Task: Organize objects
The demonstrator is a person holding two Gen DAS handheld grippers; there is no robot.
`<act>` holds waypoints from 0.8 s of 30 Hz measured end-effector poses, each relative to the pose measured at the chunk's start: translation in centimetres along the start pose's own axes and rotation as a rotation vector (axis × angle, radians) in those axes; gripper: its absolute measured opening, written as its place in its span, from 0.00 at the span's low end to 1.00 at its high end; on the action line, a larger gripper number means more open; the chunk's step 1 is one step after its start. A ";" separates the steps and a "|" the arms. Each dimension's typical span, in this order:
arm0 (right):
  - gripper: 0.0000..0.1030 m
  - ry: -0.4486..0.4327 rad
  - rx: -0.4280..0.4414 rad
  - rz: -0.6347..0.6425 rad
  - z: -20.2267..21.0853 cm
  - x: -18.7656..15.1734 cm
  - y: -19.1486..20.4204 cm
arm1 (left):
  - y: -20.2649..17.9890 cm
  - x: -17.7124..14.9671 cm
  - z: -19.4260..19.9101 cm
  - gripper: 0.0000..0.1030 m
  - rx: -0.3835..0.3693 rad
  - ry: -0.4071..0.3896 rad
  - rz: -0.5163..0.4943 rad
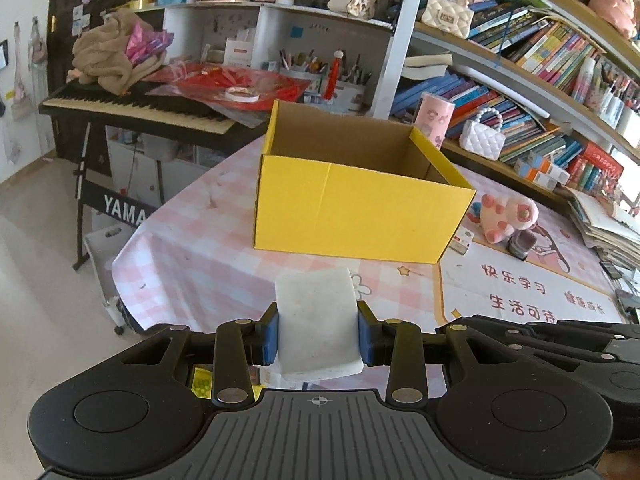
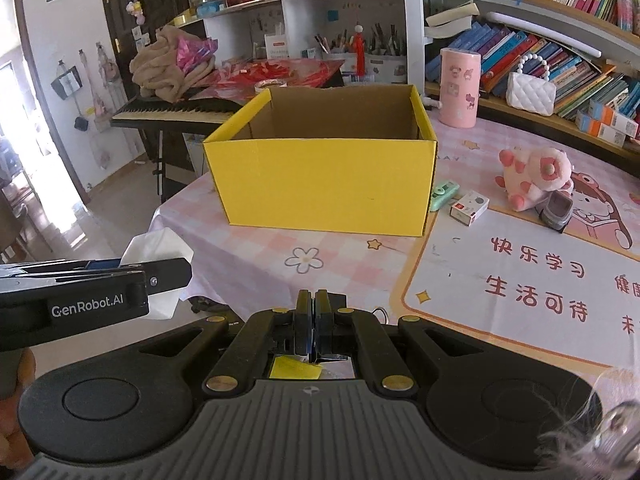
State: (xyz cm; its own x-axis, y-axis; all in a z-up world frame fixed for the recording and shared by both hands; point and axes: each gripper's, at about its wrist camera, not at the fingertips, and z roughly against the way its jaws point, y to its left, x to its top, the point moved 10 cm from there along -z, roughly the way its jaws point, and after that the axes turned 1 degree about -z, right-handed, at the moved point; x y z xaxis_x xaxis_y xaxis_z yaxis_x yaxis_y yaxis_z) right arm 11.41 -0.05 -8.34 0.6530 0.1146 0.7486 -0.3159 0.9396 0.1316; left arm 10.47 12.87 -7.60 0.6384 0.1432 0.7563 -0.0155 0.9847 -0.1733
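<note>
An open yellow cardboard box (image 1: 352,216) (image 2: 320,184) stands on the pink checked tablecloth (image 2: 256,248), and what shows of its inside is bare. My left gripper (image 1: 318,320) is shut on a white soft block (image 1: 316,304), held above the table's near left corner, short of the box. From the right wrist view the left gripper (image 2: 160,276) comes in from the left with the white block (image 2: 156,244) sticking out. My right gripper (image 2: 314,320) is shut beside it with nothing seen between its pads. A yellow paper scrap (image 2: 296,370) shows beneath it.
Right of the box lie a green item (image 2: 444,191), a small white carton (image 2: 470,207), a pink plush (image 2: 536,176) and a grey object (image 2: 558,210). A pink cylinder (image 2: 459,86) stands behind. A keyboard piano (image 2: 176,110) and bookshelves (image 2: 560,60) ring the table.
</note>
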 end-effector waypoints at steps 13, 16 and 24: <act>0.02 -0.013 -0.029 -0.015 0.7 -0.5 1.3 | 0.1 0.0 0.8 0.34 -0.045 -0.011 -0.040; 0.02 -0.014 -0.035 -0.017 0.7 -0.5 1.5 | 0.0 0.0 0.8 0.34 -0.052 -0.013 -0.047; 0.02 -0.006 -0.043 -0.013 0.7 -0.4 1.4 | -0.2 0.0 0.5 0.34 -0.068 -0.002 -0.043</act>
State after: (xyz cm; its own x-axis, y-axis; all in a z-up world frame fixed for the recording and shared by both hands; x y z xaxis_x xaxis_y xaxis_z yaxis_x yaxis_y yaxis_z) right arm 10.23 1.02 -8.00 0.6526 0.1001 0.7511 -0.2769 0.9542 0.1134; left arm 10.11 12.75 -7.31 0.6359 0.1011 0.7652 0.0639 0.9811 -0.1827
